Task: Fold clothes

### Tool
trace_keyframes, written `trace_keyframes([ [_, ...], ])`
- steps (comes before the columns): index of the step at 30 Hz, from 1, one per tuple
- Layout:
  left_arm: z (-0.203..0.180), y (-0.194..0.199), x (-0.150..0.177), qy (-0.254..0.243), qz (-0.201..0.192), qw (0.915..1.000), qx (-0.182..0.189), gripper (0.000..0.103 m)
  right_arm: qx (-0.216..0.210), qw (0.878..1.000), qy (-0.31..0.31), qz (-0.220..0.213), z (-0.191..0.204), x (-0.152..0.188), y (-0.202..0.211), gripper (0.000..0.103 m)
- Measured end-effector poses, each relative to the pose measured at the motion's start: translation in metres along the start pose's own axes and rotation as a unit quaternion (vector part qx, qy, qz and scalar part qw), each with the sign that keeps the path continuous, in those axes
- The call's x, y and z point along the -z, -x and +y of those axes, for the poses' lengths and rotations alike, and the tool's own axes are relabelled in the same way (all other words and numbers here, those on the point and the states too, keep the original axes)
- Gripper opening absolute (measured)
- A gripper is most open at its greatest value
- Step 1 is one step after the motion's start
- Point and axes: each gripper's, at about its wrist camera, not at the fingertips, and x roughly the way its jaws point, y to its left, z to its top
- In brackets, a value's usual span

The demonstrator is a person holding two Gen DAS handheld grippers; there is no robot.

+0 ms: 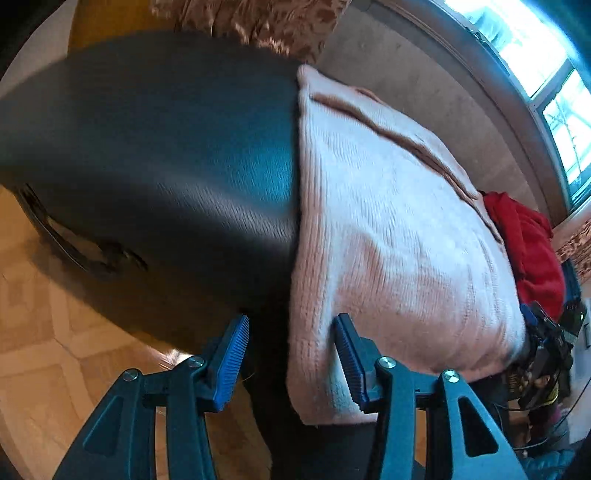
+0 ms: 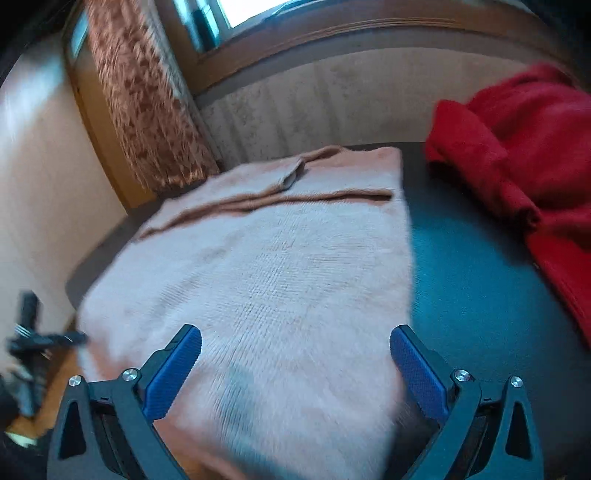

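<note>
- Pink knitted sweater (image 1: pixel 388 229), spread flat on the dark table (image 1: pixel 166 147), already doubled into a rough rectangle with one folded band across the far end, near the wall under the window (image 2: pixel 258 11).
- Hangs slightly over the near table edge, on the side where both grippers wait.
- Looks soft and thick, a fuzzy loose knit; judged light but bulky, limp, liable to sag and stretch if lifted by one point only.
- Probably grips well between ribbed pads; little risk of slipping, more risk of snagging yarn.
- Best taken at the two near corners or along the near hem, both layers pinched together, so the fold stays square.
- Left gripper (image 1: pixel 291 363) released, jaws apart, straddling the sweater's left edge where it meets the bare table; nothing between the pads.
- Right gripper (image 2: pixel 295 373) also released, jaws spread wide above the near part of the knit, clasping nothing.
- Red garment (image 2: pixel 517 155) lying bunched on the table to the right, apart from the pink one.
- Hard to judge: sleeves not clearly seen, presumably tucked under or within the folded band; layer count unknown.
- Both views motion-blurred; near hem cut off below the fingers in the right view.
- Fits either a half-folded piece or a finished one awaiting stacking.
</note>
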Motion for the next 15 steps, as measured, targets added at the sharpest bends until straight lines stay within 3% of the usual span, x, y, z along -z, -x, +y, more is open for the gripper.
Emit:
trace_keyframes([
  [6,-0.01,-0.018,0.01,0.002,0.015,0.9995,0.029,0.049,-0.012,0.995,-0.095,0.01,-0.046,0.02,0.031,0.103],
  [8,-0.018,-0.023,0.013,-0.014,0.02,0.9993,0.029,0.049,-0.034,0.993,-0.113,-0.009,-0.05,0.025,0.036,0.103],
  [15,-0.027,-0.041,0.017,0.002,0.058,0.9974,0.042,0.049,-0.137,0.983,-0.118,0.009,-0.03,0.035,0.021,0.103],
])
